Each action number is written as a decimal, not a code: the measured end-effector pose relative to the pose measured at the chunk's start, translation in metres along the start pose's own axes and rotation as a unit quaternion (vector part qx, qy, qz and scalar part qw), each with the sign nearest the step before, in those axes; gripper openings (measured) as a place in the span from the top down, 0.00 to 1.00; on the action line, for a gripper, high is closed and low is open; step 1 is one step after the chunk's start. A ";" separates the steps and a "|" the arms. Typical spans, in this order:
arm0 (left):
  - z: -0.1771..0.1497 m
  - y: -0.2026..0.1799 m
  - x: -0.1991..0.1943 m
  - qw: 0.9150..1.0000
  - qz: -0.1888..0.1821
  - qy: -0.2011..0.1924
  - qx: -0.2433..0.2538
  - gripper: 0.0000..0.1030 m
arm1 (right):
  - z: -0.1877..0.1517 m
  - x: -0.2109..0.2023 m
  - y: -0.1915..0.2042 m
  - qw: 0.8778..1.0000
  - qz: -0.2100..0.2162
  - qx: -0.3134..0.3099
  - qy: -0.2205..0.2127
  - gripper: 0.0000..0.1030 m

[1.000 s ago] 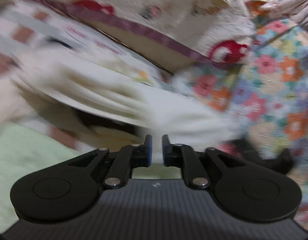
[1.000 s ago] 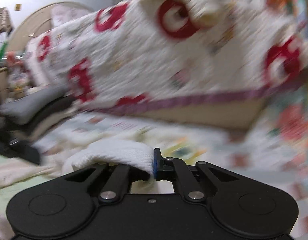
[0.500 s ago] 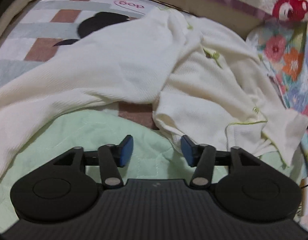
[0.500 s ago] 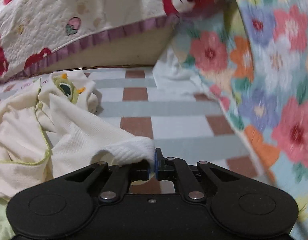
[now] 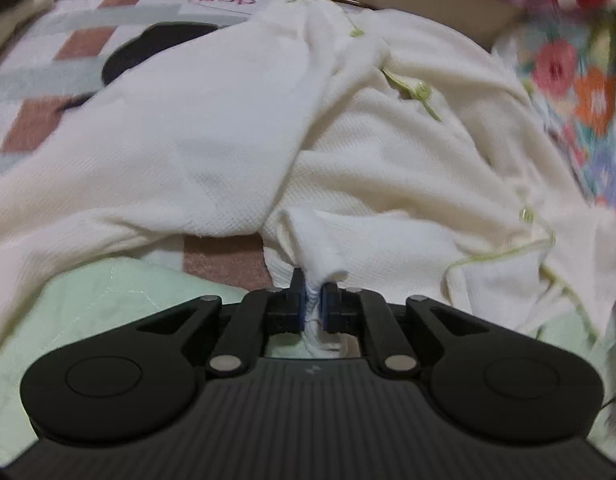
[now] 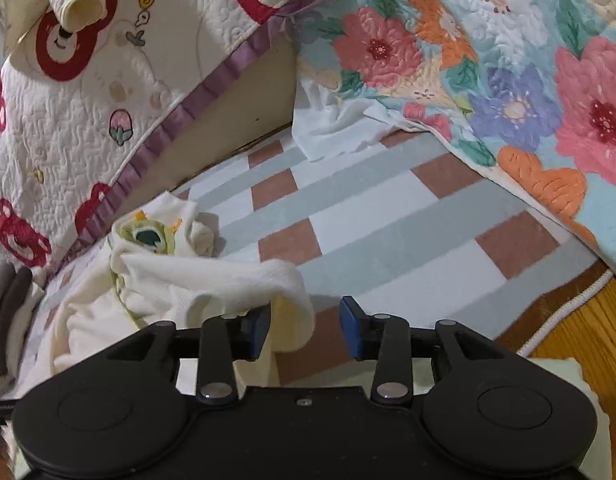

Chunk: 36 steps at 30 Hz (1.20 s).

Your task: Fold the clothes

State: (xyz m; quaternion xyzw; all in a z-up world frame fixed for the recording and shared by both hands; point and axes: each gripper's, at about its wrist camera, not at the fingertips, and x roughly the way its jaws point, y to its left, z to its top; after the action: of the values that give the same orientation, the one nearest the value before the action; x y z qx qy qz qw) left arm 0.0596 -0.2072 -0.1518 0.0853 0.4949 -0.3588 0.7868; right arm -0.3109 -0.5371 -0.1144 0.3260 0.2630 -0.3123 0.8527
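On the checked mat, spread crumpled between the quilts, lies the cream garment, a small piece with lime-green trim and a green cartoon patch near its far end. Its two halves are bunched toward the middle, nothing flat yet. The left gripper is clamped tight on a pinch of the near hem, white cloth squeezed between the blue pads and puckering just above them. Over on the other side, the right gripper is letting go: its jaws are opening, and a rolled edge of the garment droops between them, brushing the left pad but no longer pressed from both sides.

Here is the risk. That loose edge could snag on the left pad and get dragged along when the right hand pulls away, undoing whatever lay it had. On the left, the pinch looks small and bunched; a sharp tug may slip it free, or haul up more than one layer, so the fold comes out lopsided. The pale green sheet sits just under the hem and could be caught in a low grab. The flowered quilt and the bear quilt crowd the mat, leaving little room to spread the cloth flat.
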 end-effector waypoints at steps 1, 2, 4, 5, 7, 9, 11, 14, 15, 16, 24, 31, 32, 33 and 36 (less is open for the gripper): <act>-0.001 -0.007 -0.010 1.000 0.010 -0.017 0.021 0.94 | -0.003 0.001 0.000 1.000 0.001 0.000 0.004 0.58; -0.001 -0.012 -0.023 0.999 0.013 -0.035 0.036 0.94 | -0.005 0.001 -0.001 1.000 0.007 0.005 0.006 0.57; -0.001 -0.012 -0.054 0.997 -0.005 -0.069 0.028 0.94 | -0.007 0.002 -0.002 1.000 0.022 0.018 0.008 0.54; -0.001 -0.009 -0.070 0.996 -0.016 -0.084 0.017 0.94 | -0.008 0.001 -0.001 0.999 0.027 0.022 0.008 0.53; -0.005 0.001 -0.100 0.993 -0.025 -0.114 -0.008 0.95 | -0.008 0.001 0.006 1.000 0.021 0.006 0.003 0.53; -0.008 0.013 -0.128 0.989 -0.033 -0.141 -0.036 0.95 | -0.010 0.005 0.017 0.999 -0.003 -0.034 0.005 0.53; -0.017 0.032 -0.140 0.987 -0.028 -0.141 -0.070 0.95 | -0.012 0.011 0.026 0.997 -0.029 -0.075 0.008 0.53; -0.037 0.060 -0.132 0.988 -0.009 -0.108 -0.112 0.95 | -0.014 0.020 0.029 0.996 -0.035 -0.085 0.018 0.53; -0.046 0.069 -0.123 0.987 -0.010 -0.088 -0.132 0.95 | -0.016 0.022 0.029 0.996 -0.027 -0.082 0.021 0.53; -0.054 0.078 -0.115 0.986 -0.011 -0.070 -0.151 0.95 | -0.019 0.025 0.029 0.996 -0.022 -0.083 0.025 0.53; -0.073 0.097 -0.092 0.983 0.000 -0.033 -0.183 0.95 | -0.032 0.026 0.042 0.991 -0.064 -0.114 0.033 0.55; -0.071 0.093 -0.082 0.985 0.025 -0.012 -0.171 0.94 | -0.013 0.009 0.042 0.991 -0.067 -0.113 0.007 0.51; -0.072 0.094 -0.082 0.984 0.024 -0.010 -0.175 0.94 | -0.011 0.013 0.042 0.990 -0.068 -0.121 0.012 0.51; -0.072 0.096 -0.082 0.984 0.022 -0.008 -0.179 0.94 | -0.009 0.017 0.042 0.990 -0.066 -0.122 0.015 0.51; -0.069 0.099 -0.082 0.982 0.020 -0.008 -0.187 0.93 | -0.002 0.030 0.032 0.995 -0.043 -0.084 0.022 0.51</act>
State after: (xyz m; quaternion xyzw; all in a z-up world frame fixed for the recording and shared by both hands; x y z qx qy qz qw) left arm 0.0536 -0.0620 -0.1391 -0.0567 0.5453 -0.2452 0.7996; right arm -0.2693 -0.5273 -0.1229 0.2486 0.3207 -0.3183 0.8567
